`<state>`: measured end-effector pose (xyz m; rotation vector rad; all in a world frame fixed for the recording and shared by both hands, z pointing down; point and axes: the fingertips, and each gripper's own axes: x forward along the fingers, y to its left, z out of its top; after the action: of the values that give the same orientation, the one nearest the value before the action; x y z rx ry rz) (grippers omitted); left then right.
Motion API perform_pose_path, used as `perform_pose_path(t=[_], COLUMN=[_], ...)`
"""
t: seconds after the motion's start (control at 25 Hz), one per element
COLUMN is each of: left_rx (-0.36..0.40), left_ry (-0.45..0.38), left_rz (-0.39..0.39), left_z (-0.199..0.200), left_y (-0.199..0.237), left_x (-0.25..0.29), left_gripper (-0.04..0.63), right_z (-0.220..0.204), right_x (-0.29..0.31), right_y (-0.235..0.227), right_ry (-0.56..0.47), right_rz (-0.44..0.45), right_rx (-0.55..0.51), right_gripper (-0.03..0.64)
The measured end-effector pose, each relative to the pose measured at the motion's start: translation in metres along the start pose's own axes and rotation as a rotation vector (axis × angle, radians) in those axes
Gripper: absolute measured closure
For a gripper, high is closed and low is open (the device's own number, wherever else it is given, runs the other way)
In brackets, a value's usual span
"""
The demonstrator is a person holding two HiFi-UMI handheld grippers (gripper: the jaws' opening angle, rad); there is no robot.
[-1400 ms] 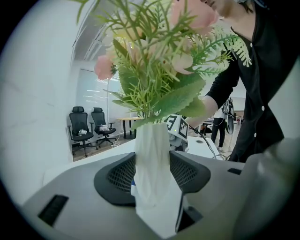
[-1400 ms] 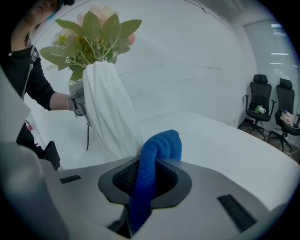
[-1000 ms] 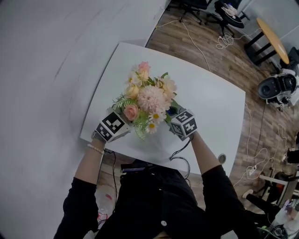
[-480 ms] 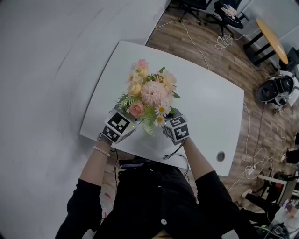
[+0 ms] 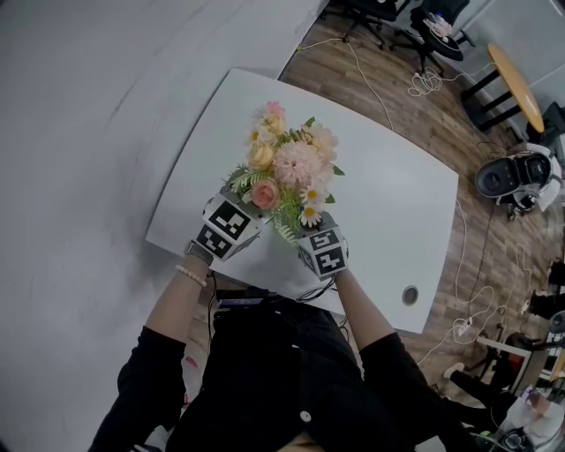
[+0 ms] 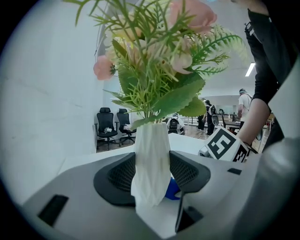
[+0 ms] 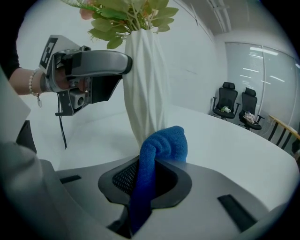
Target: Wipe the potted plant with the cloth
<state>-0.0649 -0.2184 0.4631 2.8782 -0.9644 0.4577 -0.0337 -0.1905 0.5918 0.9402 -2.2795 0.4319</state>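
Note:
The potted plant is a bouquet of pink, cream and white flowers (image 5: 287,172) in a white ribbed vase (image 6: 151,164) on the white table (image 5: 397,212). In the head view the blooms hide the vase. My left gripper (image 6: 151,172) is shut on the vase's lower body, and its marker cube (image 5: 228,228) shows left of the bouquet. My right gripper (image 7: 152,180) is shut on a blue cloth (image 7: 161,150). The cloth's folded end sticks up right at the foot of the vase (image 7: 145,89). That gripper's cube (image 5: 322,252) sits in front of the bouquet.
The table's near edge (image 5: 265,291) runs just under both grippers, next to the person's body. A round cable hole (image 5: 410,294) lies at the table's right front. Office chairs (image 5: 397,22), cables and a wooden floor lie beyond the table. A white wall (image 5: 88,132) stands to the left.
My right gripper with the blue cloth has slid left and nearer, round to the front of the vase. The left gripper has kept its hold on the vase.

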Motion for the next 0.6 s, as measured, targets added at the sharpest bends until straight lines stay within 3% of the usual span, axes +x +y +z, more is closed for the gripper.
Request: perform_pose_path(t=[0.32,0.6], left_rx=[-0.004,-0.006], left_ry=[0.010,0.013], left_rz=[-0.003,-0.013], left_z=[0.000,-0.003], left_y=[-0.001,-0.001], left_x=[0.000,0.002], left_gripper=[0.359,0.359], right_z=[-0.012,-0.004], right_x=[-0.002,0.002], right_y=[0.032,0.087], right_ry=[0.031,0.034], right_rz=[0.045,0.200], right_rx=[-0.096,-0.208], right_gripper=[0.538,0.538])
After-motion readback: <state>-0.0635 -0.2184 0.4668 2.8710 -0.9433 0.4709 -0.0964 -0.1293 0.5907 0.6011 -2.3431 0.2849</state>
